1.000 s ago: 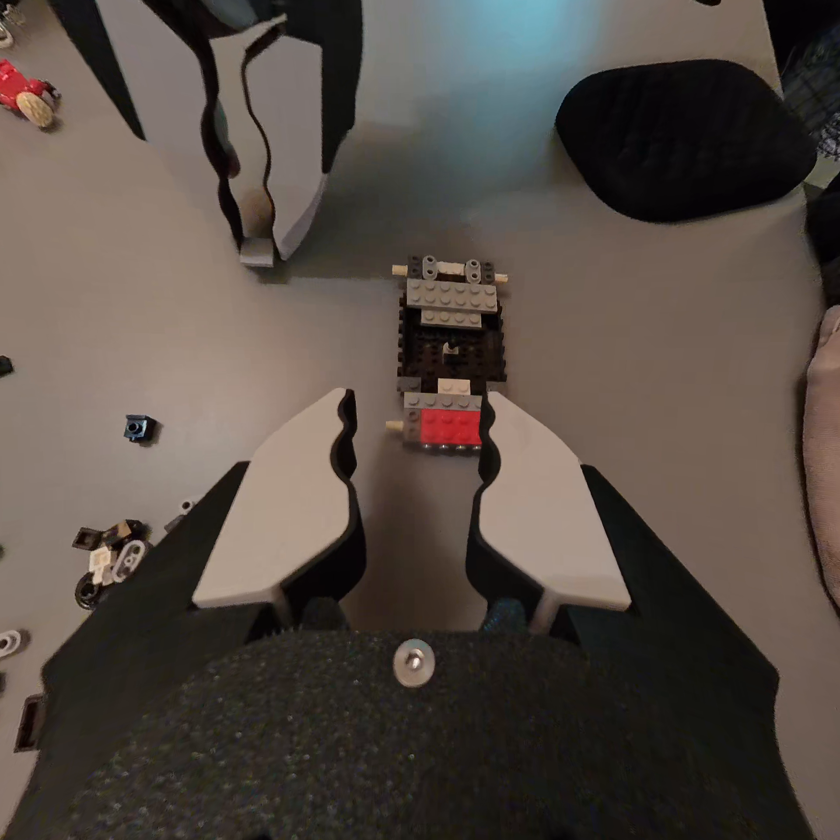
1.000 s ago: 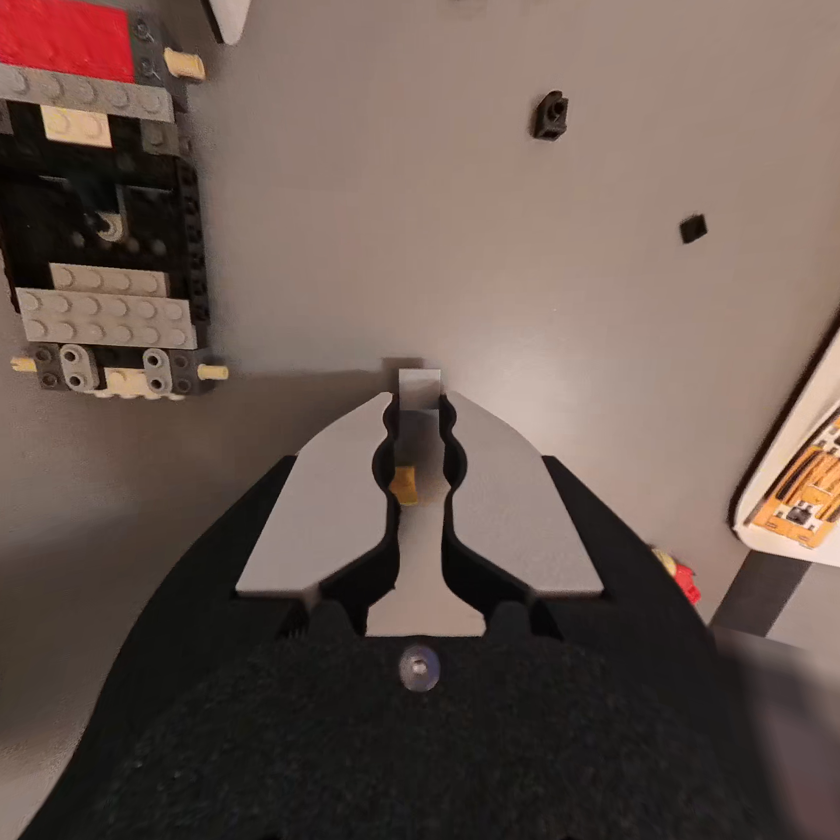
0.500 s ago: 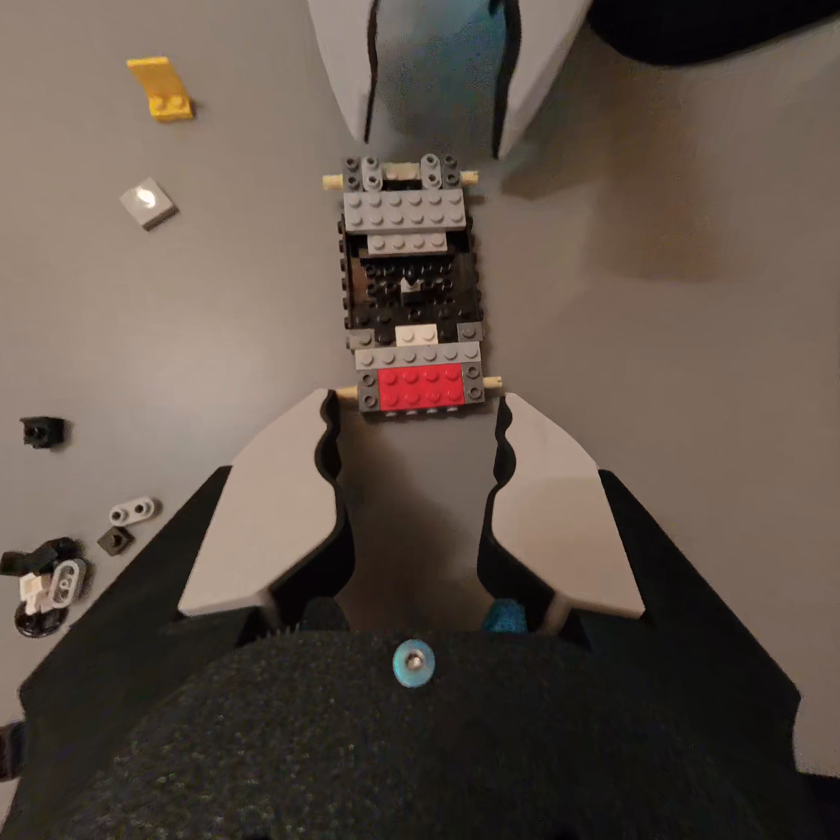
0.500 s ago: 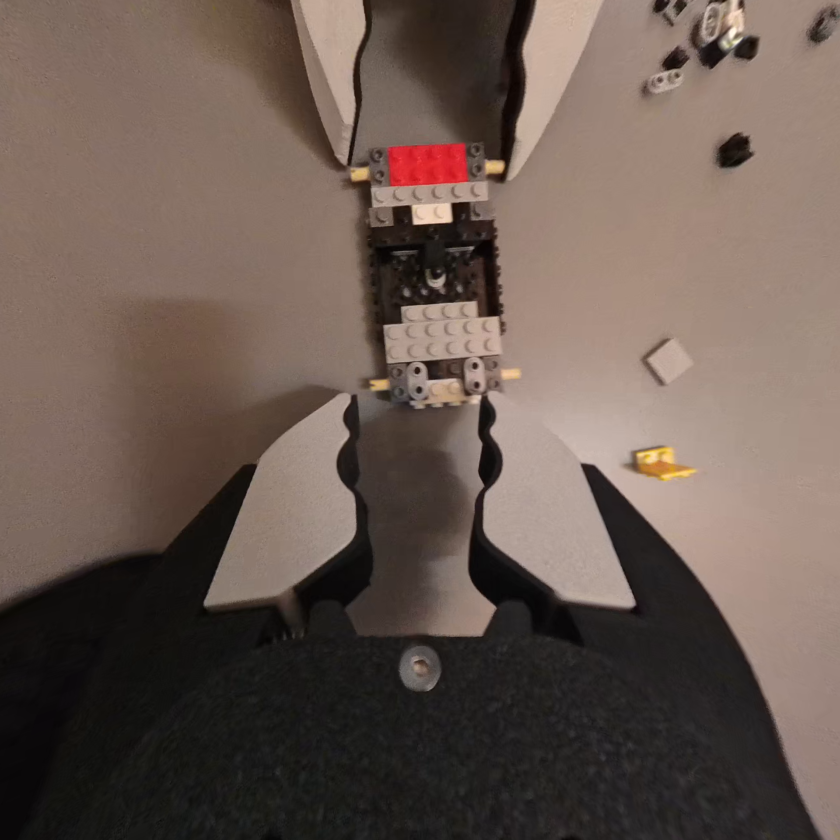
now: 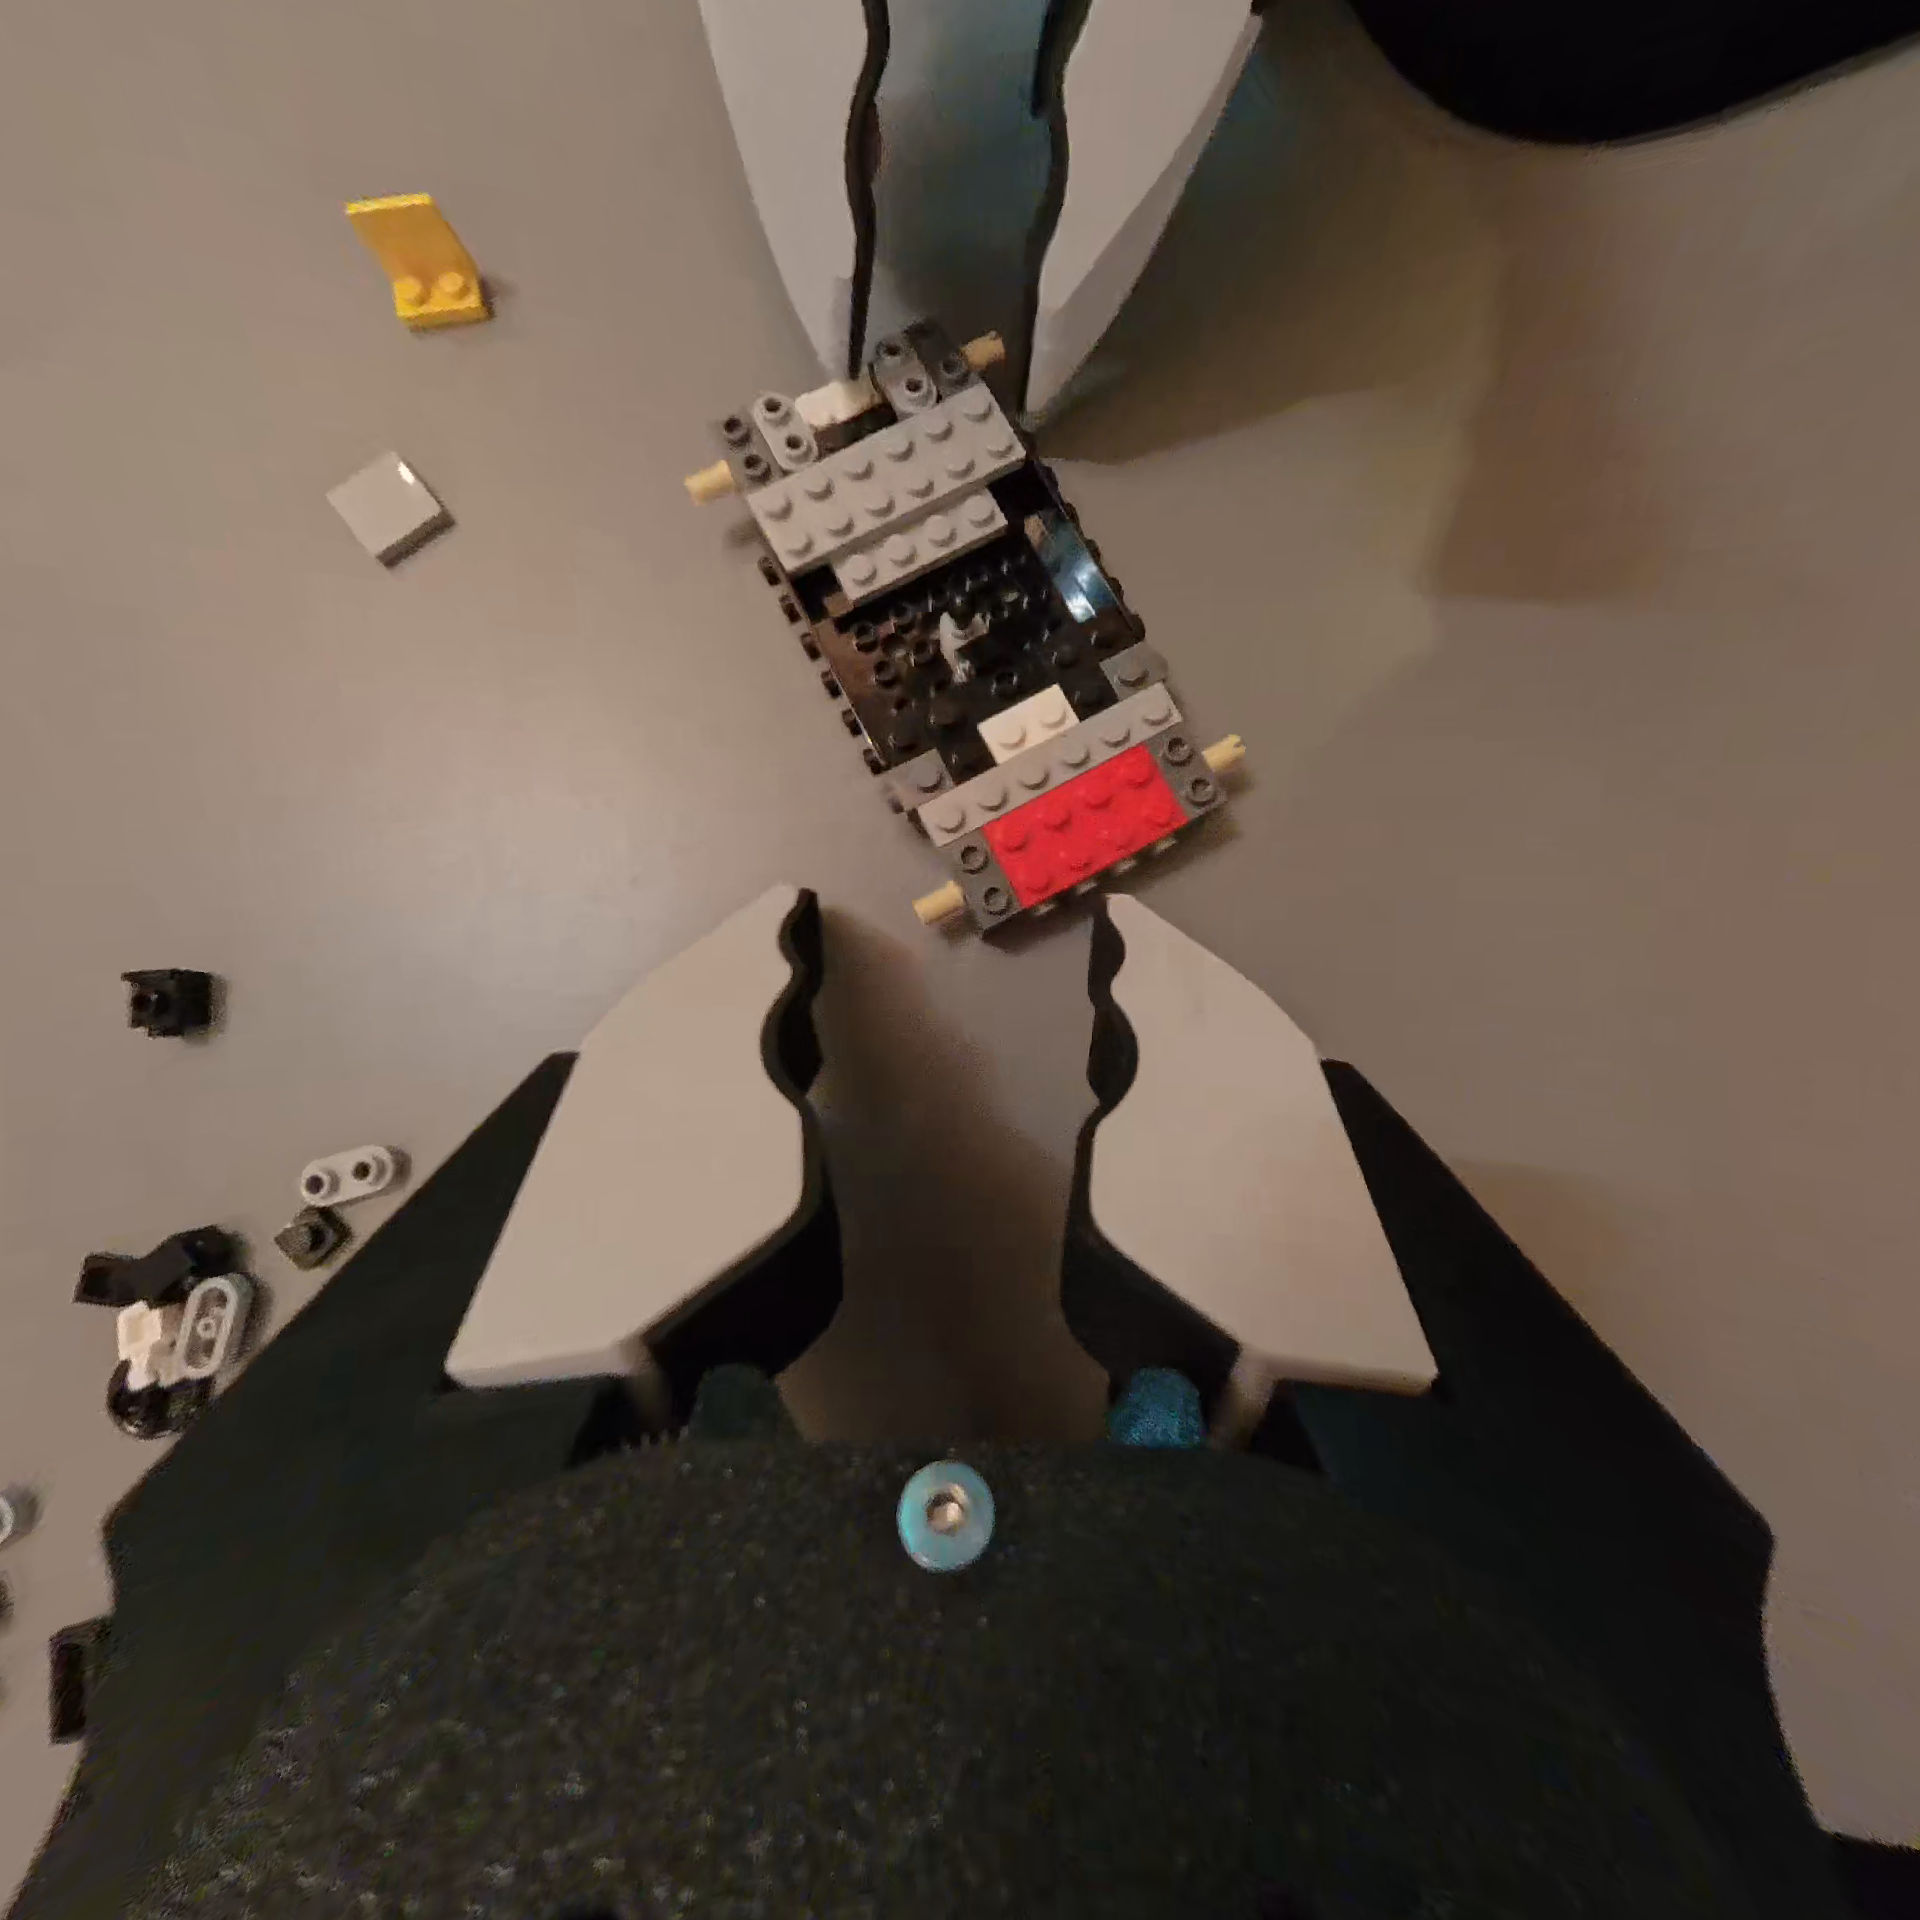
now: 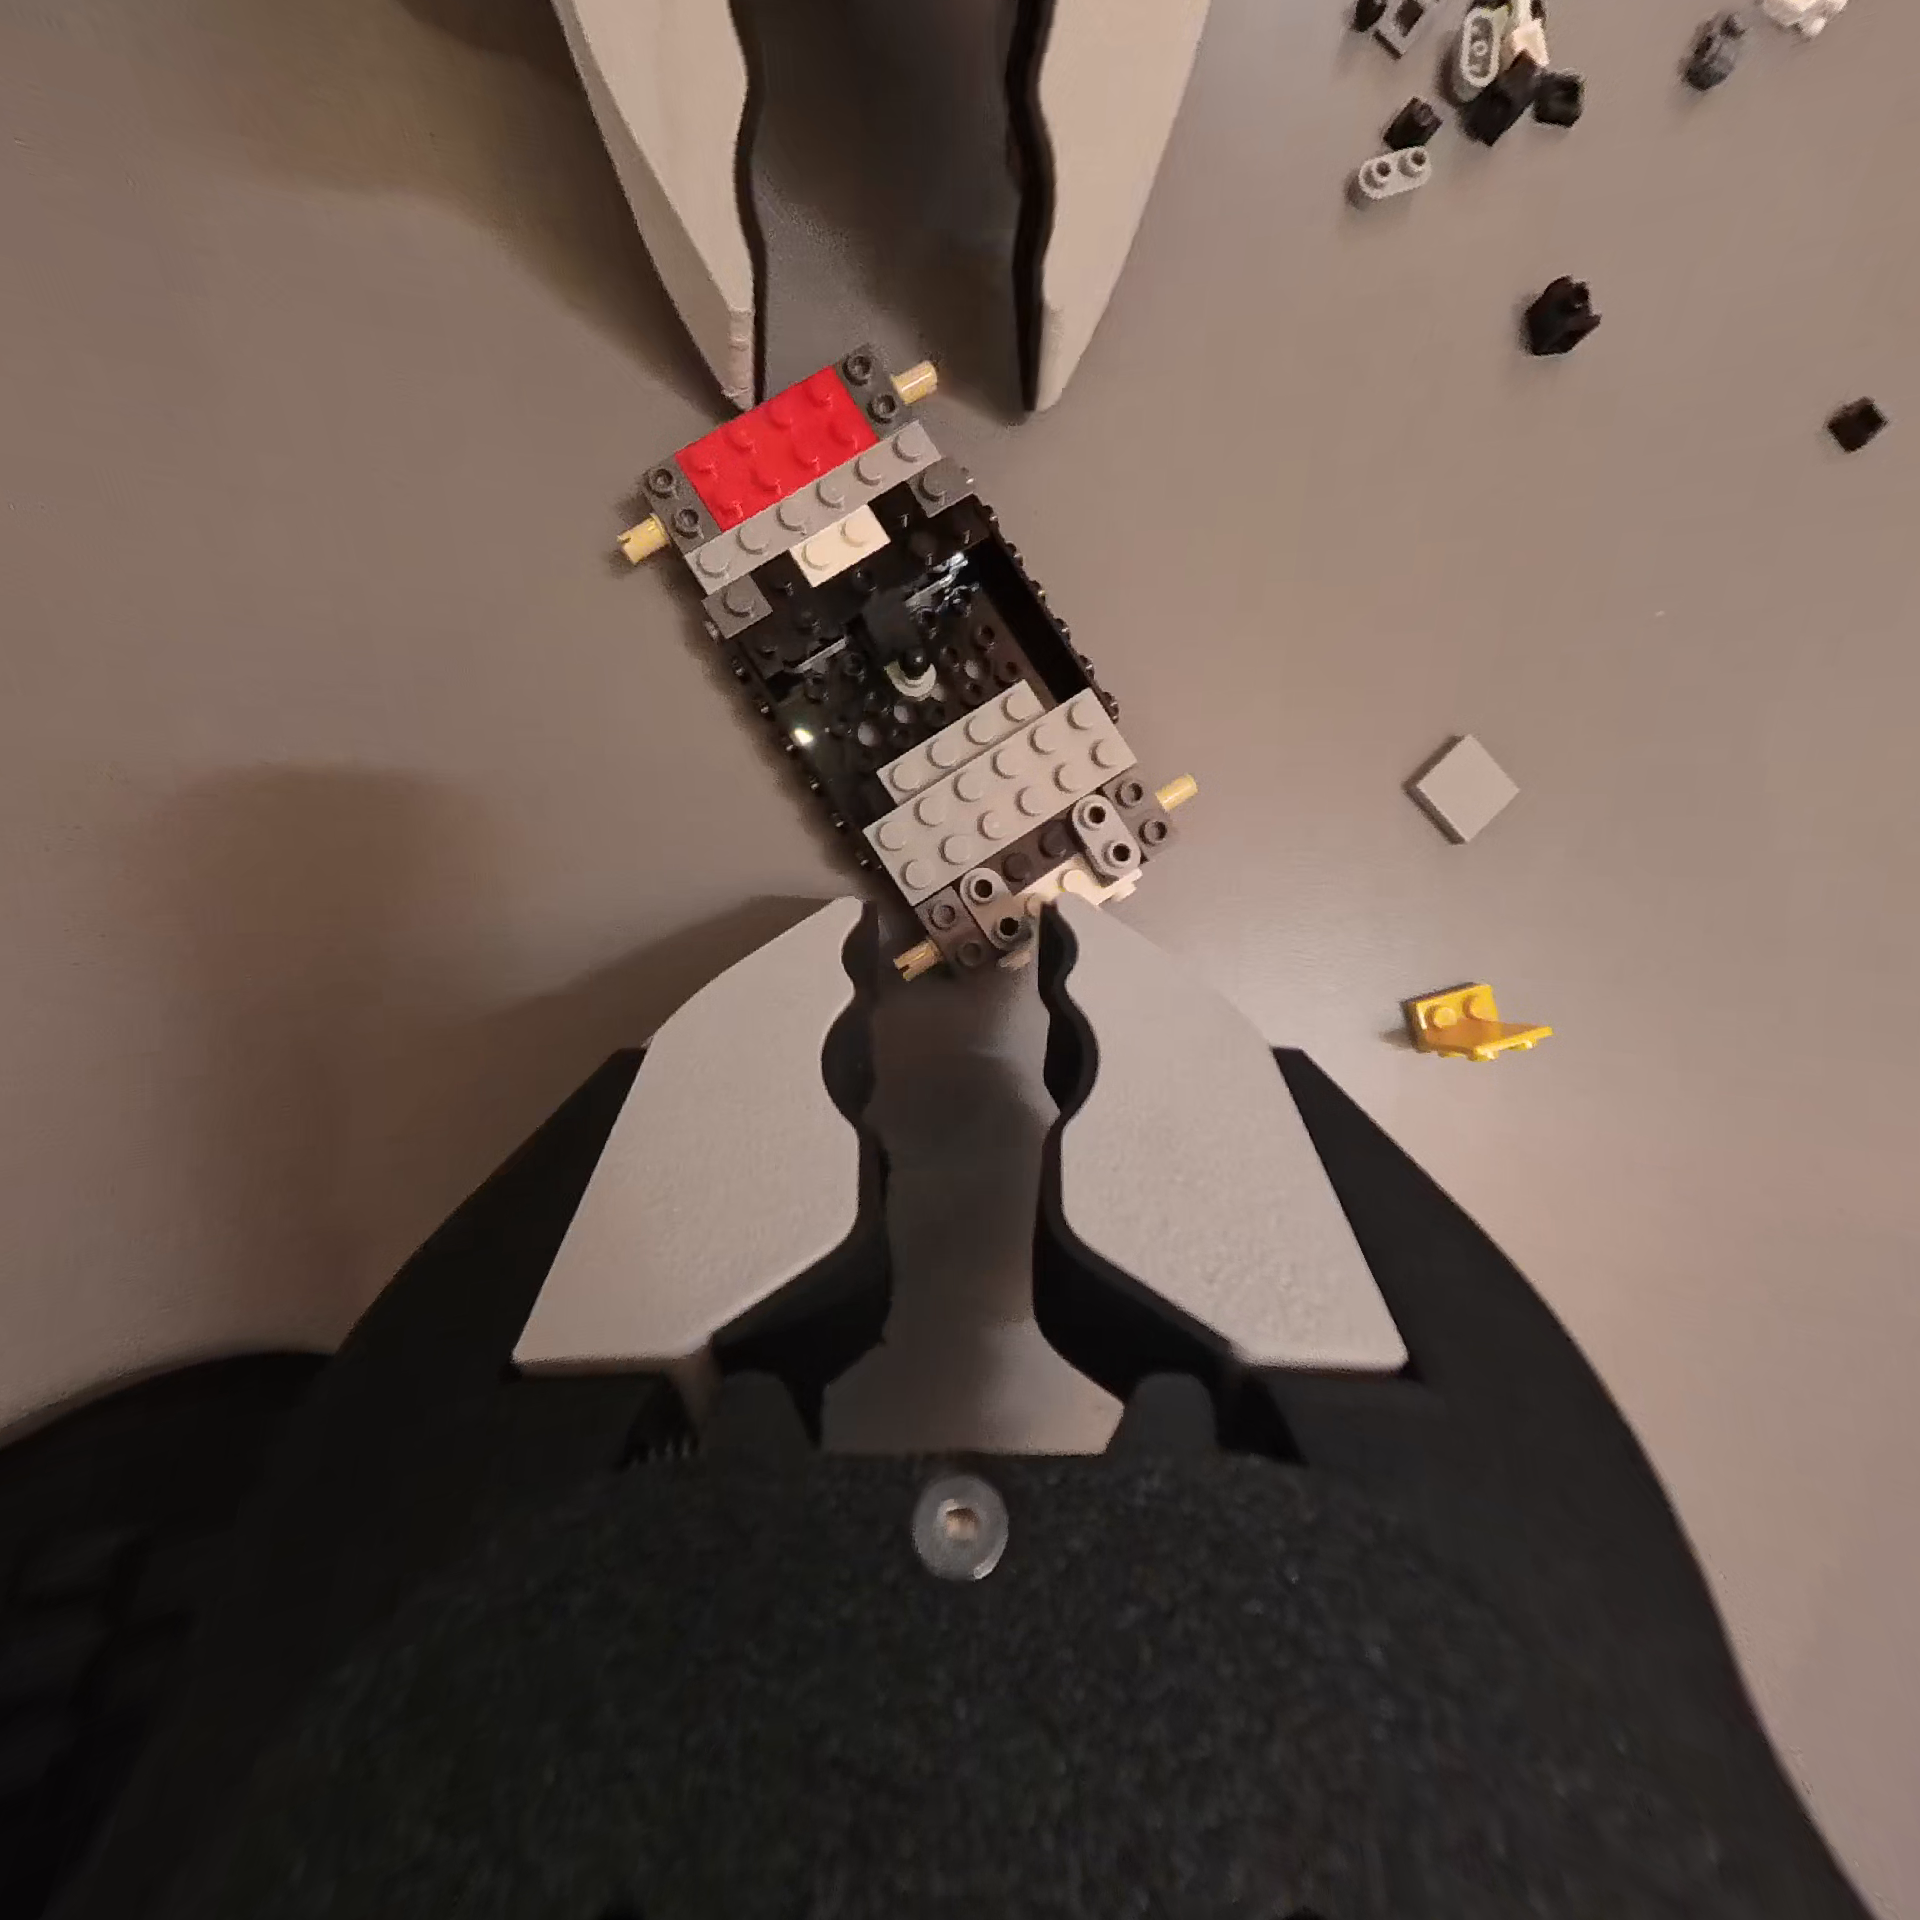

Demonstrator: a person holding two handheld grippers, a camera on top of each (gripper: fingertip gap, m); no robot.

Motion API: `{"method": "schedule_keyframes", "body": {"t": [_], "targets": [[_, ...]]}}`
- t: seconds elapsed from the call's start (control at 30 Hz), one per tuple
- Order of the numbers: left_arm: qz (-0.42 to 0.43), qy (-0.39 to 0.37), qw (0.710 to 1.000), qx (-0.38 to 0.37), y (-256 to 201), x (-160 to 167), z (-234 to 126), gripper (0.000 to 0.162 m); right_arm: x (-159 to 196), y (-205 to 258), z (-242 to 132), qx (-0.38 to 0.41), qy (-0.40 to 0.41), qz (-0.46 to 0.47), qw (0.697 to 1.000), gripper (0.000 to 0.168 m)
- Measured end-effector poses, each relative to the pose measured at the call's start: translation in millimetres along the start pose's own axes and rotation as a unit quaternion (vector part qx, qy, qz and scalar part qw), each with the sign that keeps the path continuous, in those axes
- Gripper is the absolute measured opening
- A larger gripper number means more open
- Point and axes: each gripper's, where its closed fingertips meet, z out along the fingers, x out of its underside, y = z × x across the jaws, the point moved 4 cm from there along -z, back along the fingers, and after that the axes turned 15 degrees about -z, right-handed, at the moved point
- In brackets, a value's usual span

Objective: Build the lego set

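A half-built lego car chassis (image 5: 966, 644), black with grey plates, a red plate at one end and tan axle pins, lies on the grey table, turned at an angle. It also shows in the right wrist view (image 6: 904, 675). My left gripper (image 5: 951, 920) is open and empty, its tips just short of the red end. My right gripper (image 6: 951, 920) is open and empty, its right fingertip (image 6: 1081, 940) touching the grey end. Each gripper shows at the top of the other's view, the right one (image 5: 951, 343) and the left one (image 6: 883, 384).
A yellow piece (image 5: 421, 260) and a grey square tile (image 5: 390, 506) lie left of the chassis; they also show in the right wrist view, yellow (image 6: 1470, 1020) and grey (image 6: 1463, 788). Small black and grey pieces (image 5: 177, 1309) are scattered at lower left. A black cushion (image 5: 1621, 62) is at top right. My right fingertips sit around 10 cm from my left ones. The yellow piece (image 5: 421, 260) is about 9 cm from my right fingertips and 15 cm from my left. Seen from the right wrist view (image 6: 1467, 1031) as well.
The right gripper let go of the grey tile and yellow piece and opened. Both grippers came to opposite ends of the chassis, which has turned from straight to diagonal.
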Motion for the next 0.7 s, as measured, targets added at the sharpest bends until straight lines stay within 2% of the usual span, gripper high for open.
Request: {"method": "schedule_keyframes", "body": {"t": [0.7], "targets": [[0.000,-0.018,1.000,-0.024,10.3,-0.3,-4.5,0.043,0.1,12.3,-4.8,0.040,-0.051,0.050,0.997,0.027]]}}
